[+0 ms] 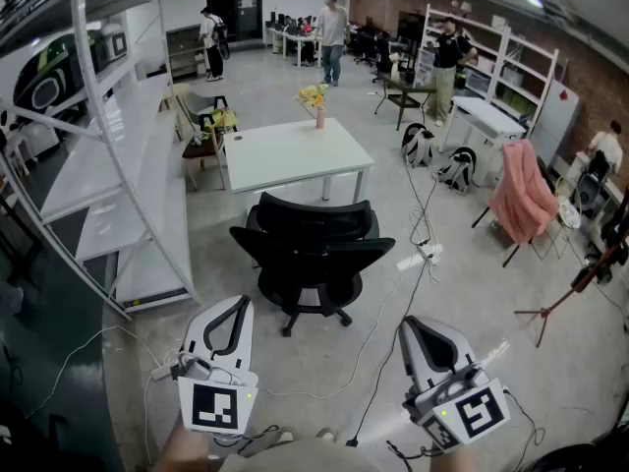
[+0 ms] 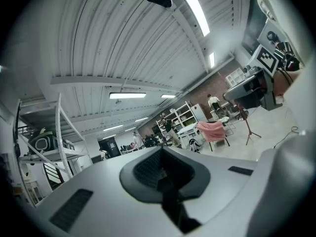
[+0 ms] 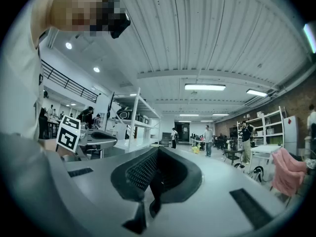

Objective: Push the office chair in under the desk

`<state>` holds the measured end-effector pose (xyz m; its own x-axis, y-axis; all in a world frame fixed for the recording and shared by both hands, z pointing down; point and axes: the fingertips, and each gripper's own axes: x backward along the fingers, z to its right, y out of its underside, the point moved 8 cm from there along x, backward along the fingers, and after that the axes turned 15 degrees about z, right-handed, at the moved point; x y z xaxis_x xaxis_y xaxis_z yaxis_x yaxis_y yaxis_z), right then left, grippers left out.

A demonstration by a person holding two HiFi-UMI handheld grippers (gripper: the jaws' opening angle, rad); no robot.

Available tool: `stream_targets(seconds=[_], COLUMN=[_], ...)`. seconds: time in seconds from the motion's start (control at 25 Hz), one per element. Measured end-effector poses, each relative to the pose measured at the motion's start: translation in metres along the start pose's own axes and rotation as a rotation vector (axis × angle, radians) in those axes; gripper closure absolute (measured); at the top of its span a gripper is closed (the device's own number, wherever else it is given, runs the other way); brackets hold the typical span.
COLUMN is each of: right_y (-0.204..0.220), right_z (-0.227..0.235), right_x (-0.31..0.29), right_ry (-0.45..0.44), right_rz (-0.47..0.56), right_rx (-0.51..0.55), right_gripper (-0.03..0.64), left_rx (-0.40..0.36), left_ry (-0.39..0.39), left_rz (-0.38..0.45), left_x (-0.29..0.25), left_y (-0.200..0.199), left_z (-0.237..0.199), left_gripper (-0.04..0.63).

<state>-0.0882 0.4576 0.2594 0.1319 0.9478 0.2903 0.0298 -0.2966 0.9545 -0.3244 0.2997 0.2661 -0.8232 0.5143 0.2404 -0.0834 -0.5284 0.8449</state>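
Note:
A black office chair [image 1: 310, 254] stands on the grey floor, pulled out in front of a white desk [image 1: 295, 152], with its backrest toward me. In the head view my left gripper [image 1: 239, 305] is low at the left, shut and empty, a short way from the chair's base. My right gripper [image 1: 411, 324] is low at the right, also shut and empty, apart from the chair. Both gripper views look level over their closed jaws, left gripper [image 2: 163, 169] and right gripper [image 3: 153, 174], into the room. The chair does not show in either.
A white metal shelf rack [image 1: 108, 165] runs along the left. A power strip with cables [image 1: 423, 255] lies on the floor right of the chair. A pink cloth on a chair [image 1: 521, 197], a tripod [image 1: 560, 303] and bags [image 1: 437, 157] stand at right. Flowers [image 1: 315, 98] sit on the desk. People [image 1: 332, 28] stand far back.

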Motion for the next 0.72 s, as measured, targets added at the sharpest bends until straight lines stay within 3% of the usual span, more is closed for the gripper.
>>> stream_targets(seconds=[0.24,0.72], right_y=[0.002,0.009], right_z=[0.012,0.029], right_x=[0.001,0.029], right_ry=[0.013,-0.003], right_rz=[0.004,-0.025], right_rx=[0.002,0.003], right_gripper=[0.611,0.611], left_rx=[-0.013,-0.014], left_ry=[0.037,0.036], left_rz=[-0.008,-0.033], left_x=[-0.009,-0.011], left_y=[-0.003,-0.011], left_z=[0.009,0.040], left_gripper=[0.589,0.588])
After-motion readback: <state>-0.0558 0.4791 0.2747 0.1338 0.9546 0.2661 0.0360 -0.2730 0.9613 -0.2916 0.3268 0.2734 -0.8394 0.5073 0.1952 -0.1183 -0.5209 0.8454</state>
